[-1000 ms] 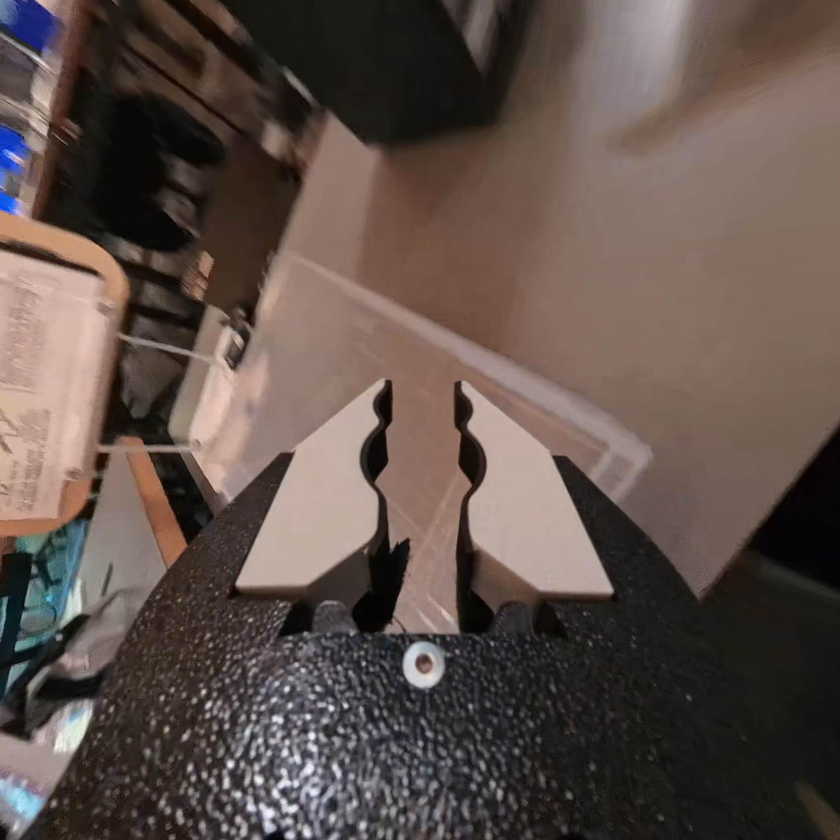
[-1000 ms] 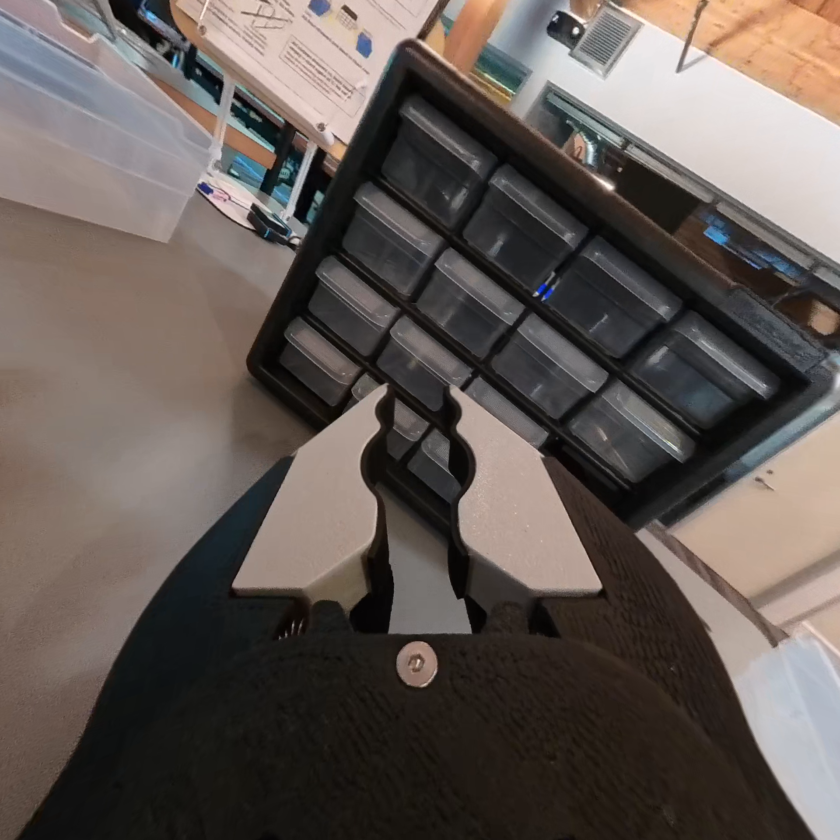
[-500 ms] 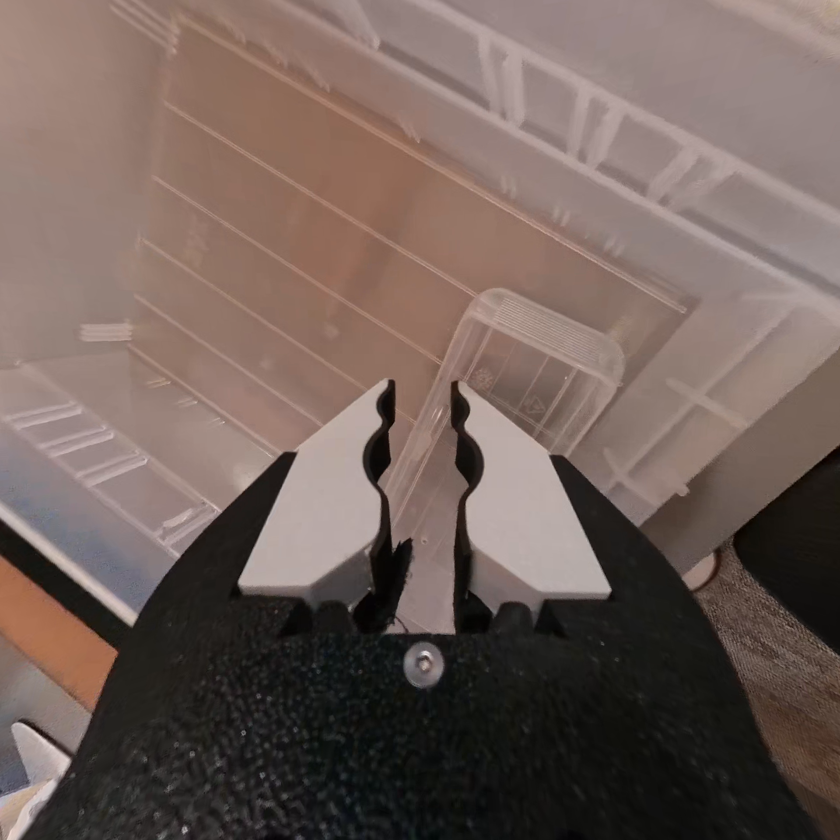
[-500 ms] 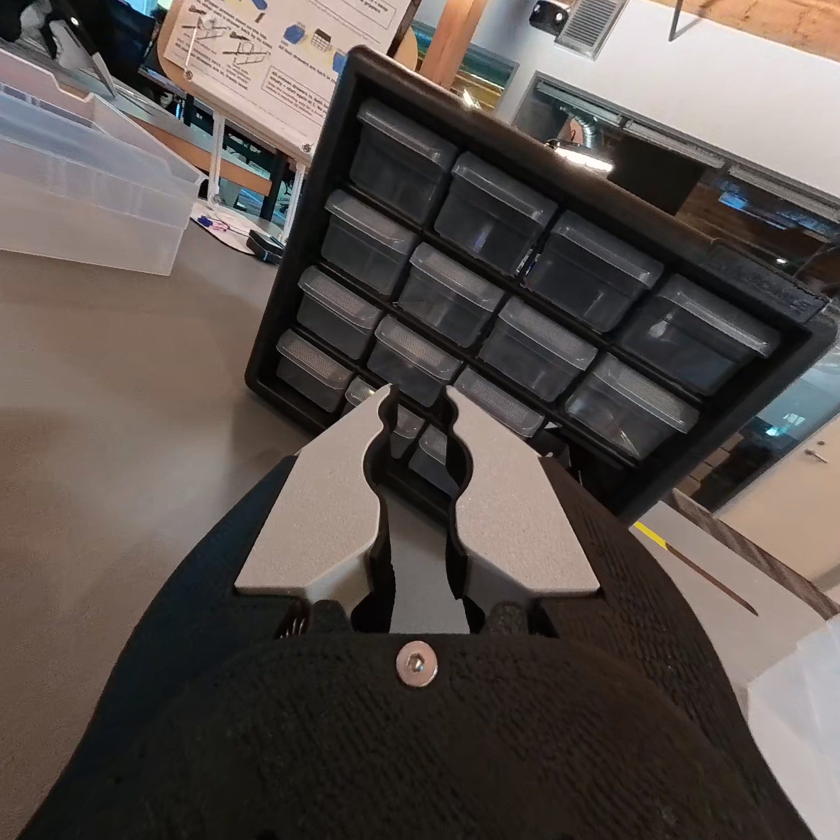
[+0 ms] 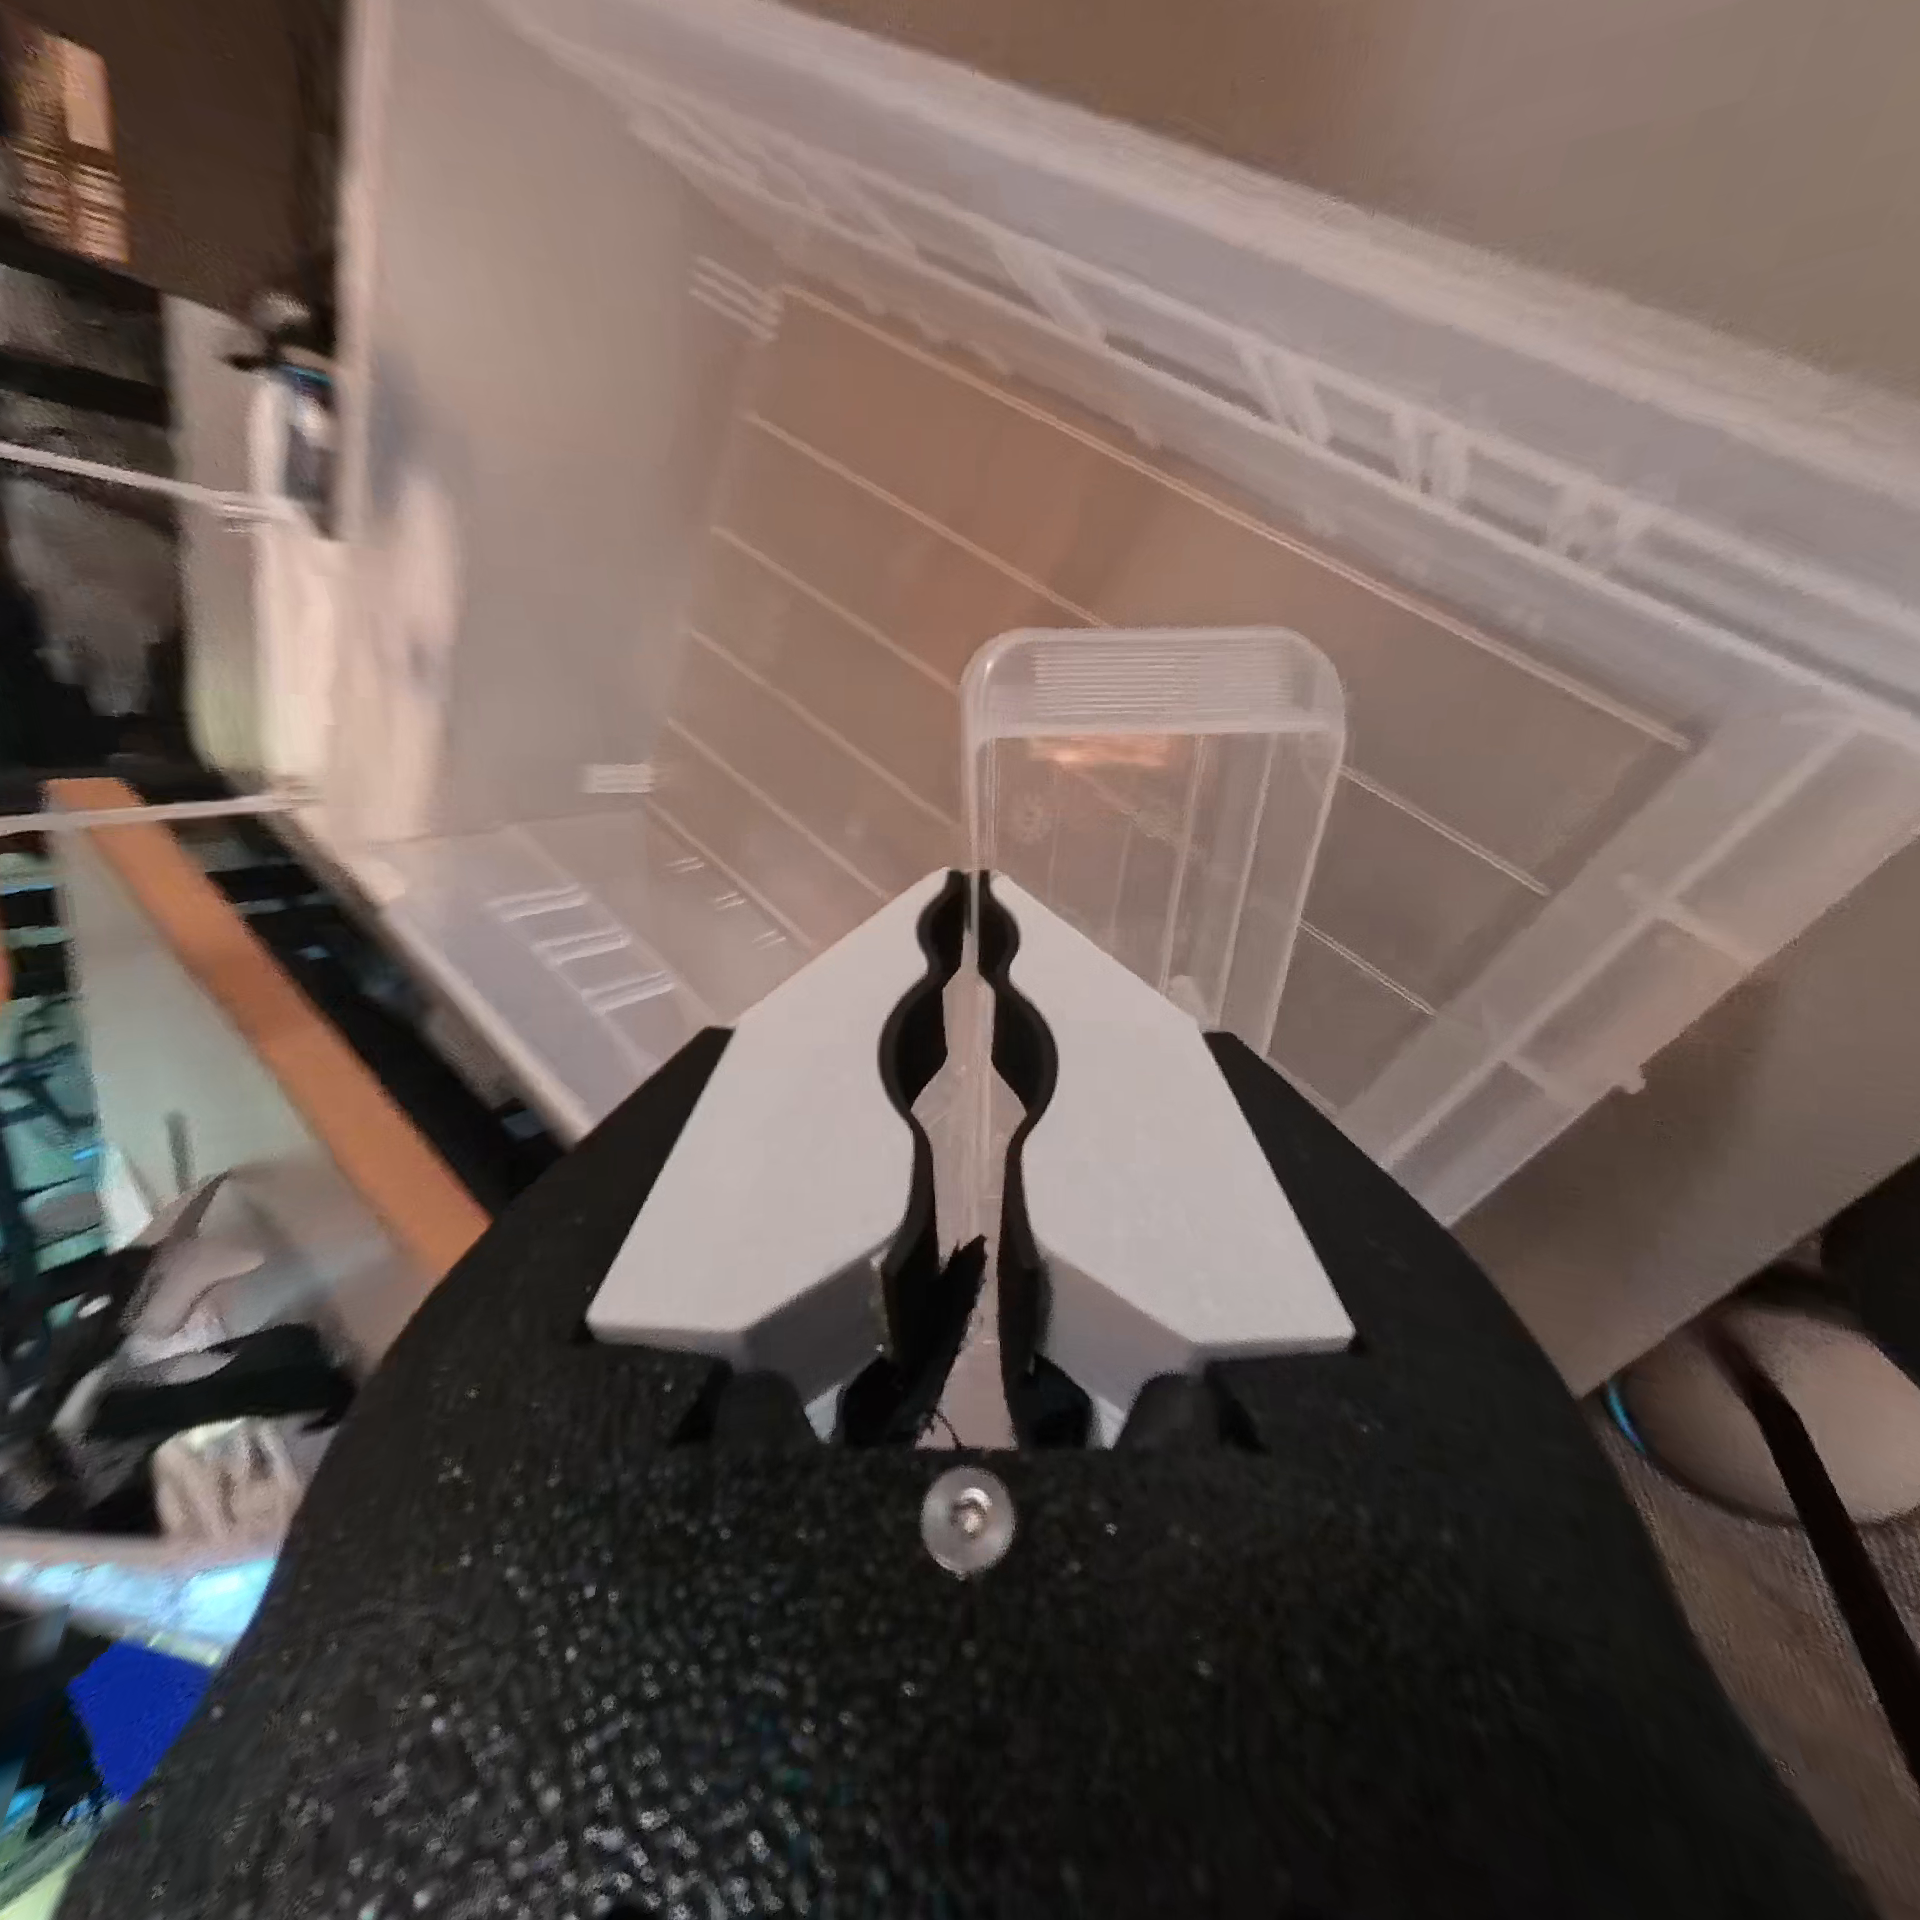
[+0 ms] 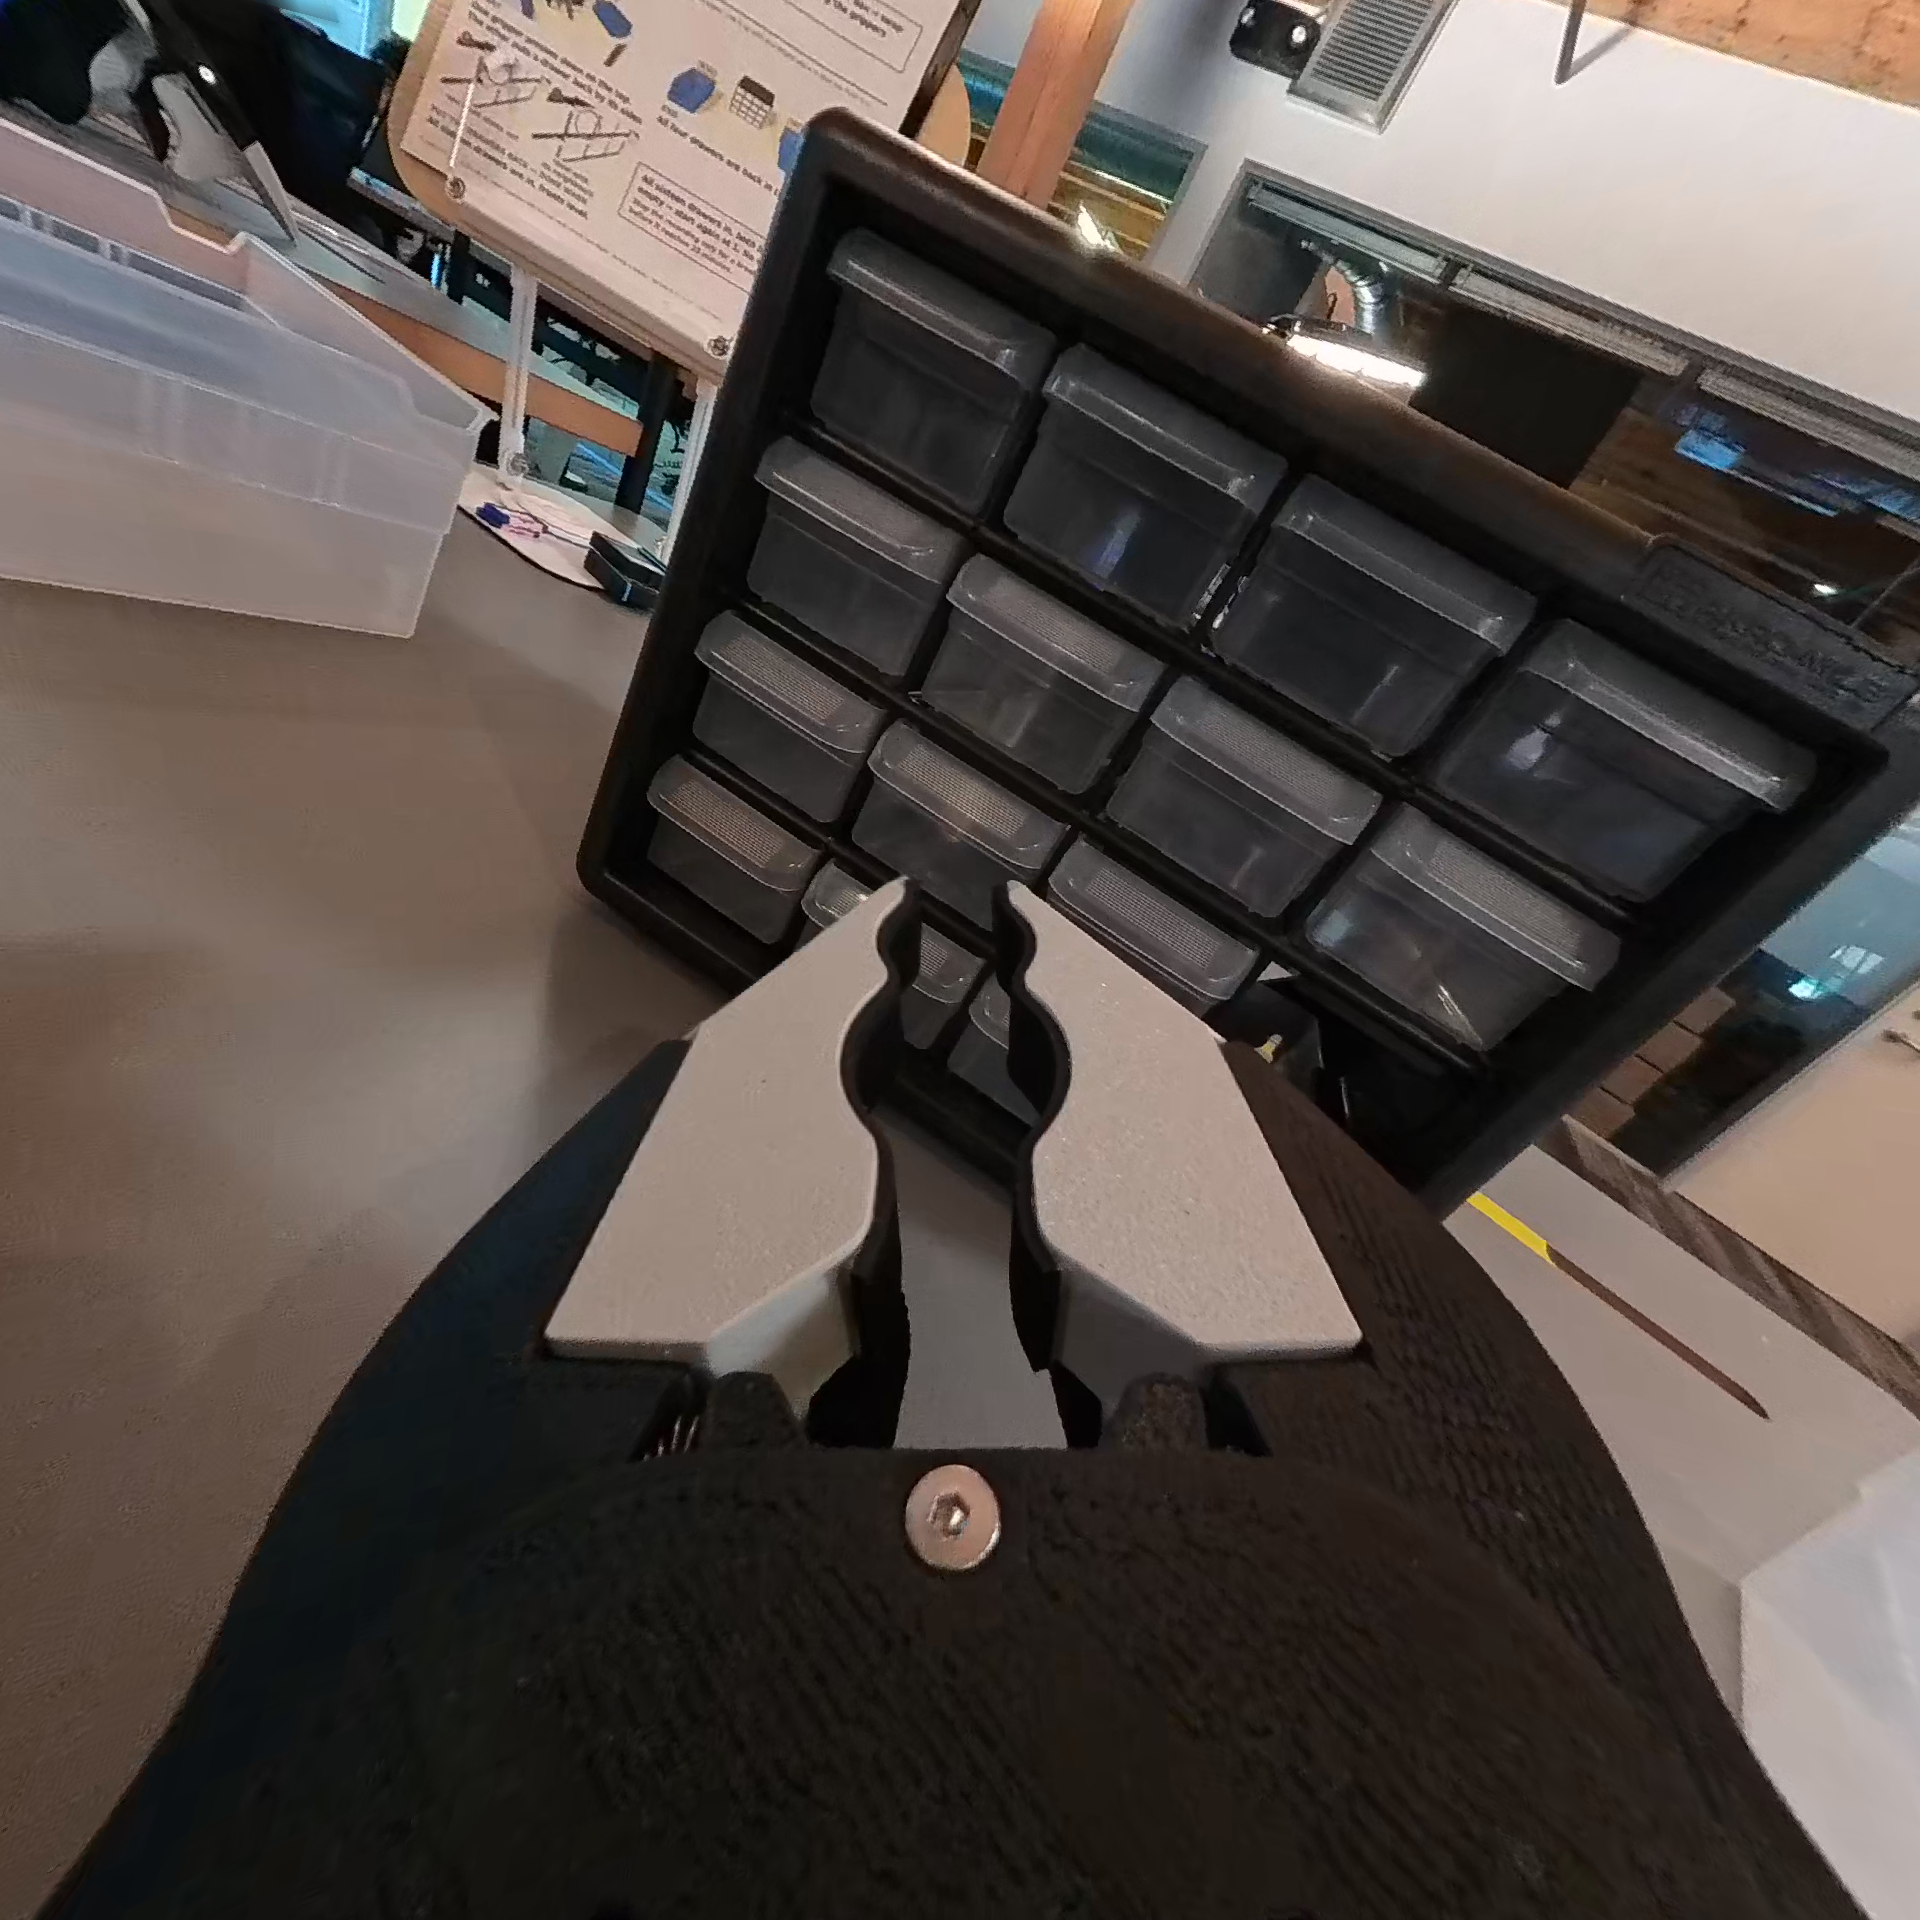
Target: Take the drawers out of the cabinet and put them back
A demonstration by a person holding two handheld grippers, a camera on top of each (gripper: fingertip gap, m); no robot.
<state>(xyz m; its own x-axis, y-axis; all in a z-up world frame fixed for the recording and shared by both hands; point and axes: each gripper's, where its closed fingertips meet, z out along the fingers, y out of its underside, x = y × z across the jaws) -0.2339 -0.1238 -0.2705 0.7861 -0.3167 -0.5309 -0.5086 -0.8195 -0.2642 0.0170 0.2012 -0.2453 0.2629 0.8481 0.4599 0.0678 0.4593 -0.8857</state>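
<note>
Drawer wall pinched by left hand-held gripper over bin; right hand-held gripper parted, empty.

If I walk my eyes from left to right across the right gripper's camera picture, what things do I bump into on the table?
Clear plastic bin → white instruction board on its stand → black drawer cabinet → frosted white box corner. The right gripper sits low in the middle, in front of the cabinet.

The left tongs have closed on the clear drawer, apparently lifting it.
</note>
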